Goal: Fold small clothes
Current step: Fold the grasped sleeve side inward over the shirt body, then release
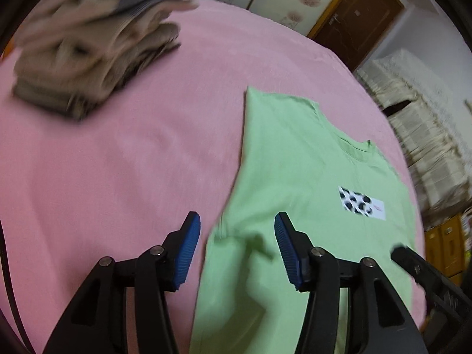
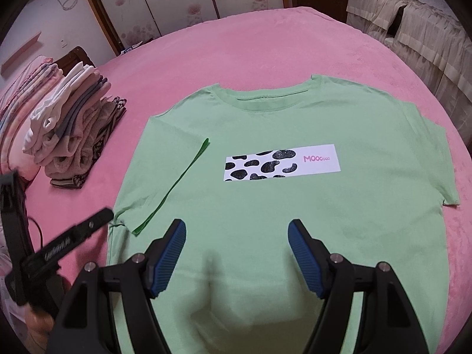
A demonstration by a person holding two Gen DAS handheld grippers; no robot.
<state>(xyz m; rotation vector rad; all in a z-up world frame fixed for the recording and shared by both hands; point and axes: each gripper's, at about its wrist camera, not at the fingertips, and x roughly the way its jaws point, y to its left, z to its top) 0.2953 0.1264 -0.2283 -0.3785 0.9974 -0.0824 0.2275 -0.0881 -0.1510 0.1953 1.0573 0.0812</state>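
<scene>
A green shirt [image 2: 265, 206] lies flat on the pink bed [image 2: 236, 53], its left sleeve folded in. Both the left gripper [image 1: 237, 247] and right gripper [image 2: 237, 253] hang released above it, grasping nothing. Folded clothes [image 2: 73, 124] sit stacked far left.

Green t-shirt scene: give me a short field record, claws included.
garment: green t-shirt, flat, print side up, on pink bedspread
fold state: left sleeve folded in over the body; right sleeve spread out
stack: folded clothes left of the shirt
left claw: open, empty, over shirt's left edge
right claw: open, empty, above shirt's lower middle
</scene>
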